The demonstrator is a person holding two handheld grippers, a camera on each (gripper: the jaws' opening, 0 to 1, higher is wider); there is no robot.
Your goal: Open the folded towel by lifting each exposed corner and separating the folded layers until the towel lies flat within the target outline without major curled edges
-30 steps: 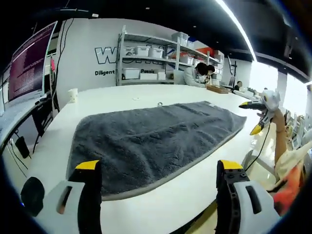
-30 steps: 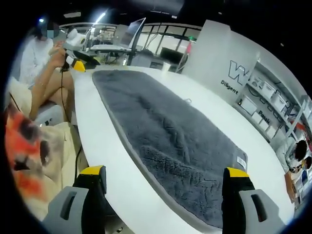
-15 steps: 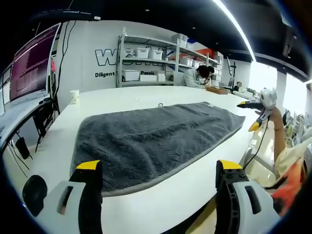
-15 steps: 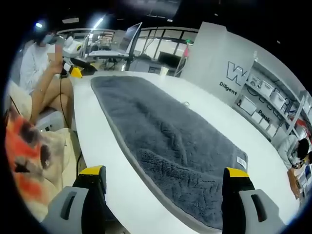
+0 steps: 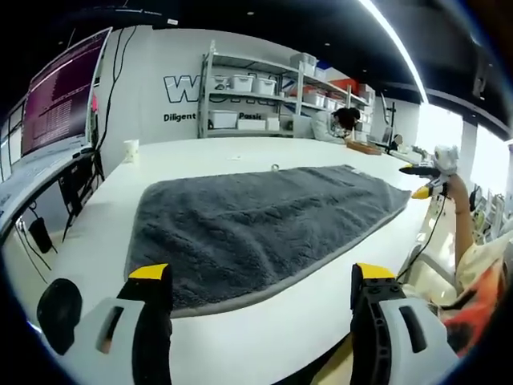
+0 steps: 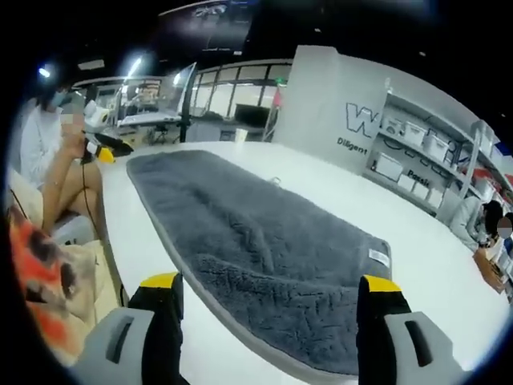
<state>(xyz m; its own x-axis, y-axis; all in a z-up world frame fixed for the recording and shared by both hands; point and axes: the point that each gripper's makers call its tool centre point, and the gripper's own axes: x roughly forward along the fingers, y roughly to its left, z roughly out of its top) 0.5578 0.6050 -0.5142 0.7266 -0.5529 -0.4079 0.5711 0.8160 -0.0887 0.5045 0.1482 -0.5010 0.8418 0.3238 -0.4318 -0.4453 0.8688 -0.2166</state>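
White table (image 5: 96, 241) in an open workshop, shelves on the far wall, a grey towel (image 5: 256, 220) spread along it.

The towel's long axis runs from one gripper toward the other, so each faces an opposite short end. In the left gripper view the towel lies at 12 o'clock just beyond the left gripper (image 5: 260, 277), whose jaws stand wide apart and hold nothing. In the right gripper view the towel (image 6: 256, 249) stretches toward 11 o'clock from the right gripper (image 6: 271, 282) (also wide apart, empty), its labelled corner at 1 o'clock. Both look about equally near their own end; I cannot make out a target outline.
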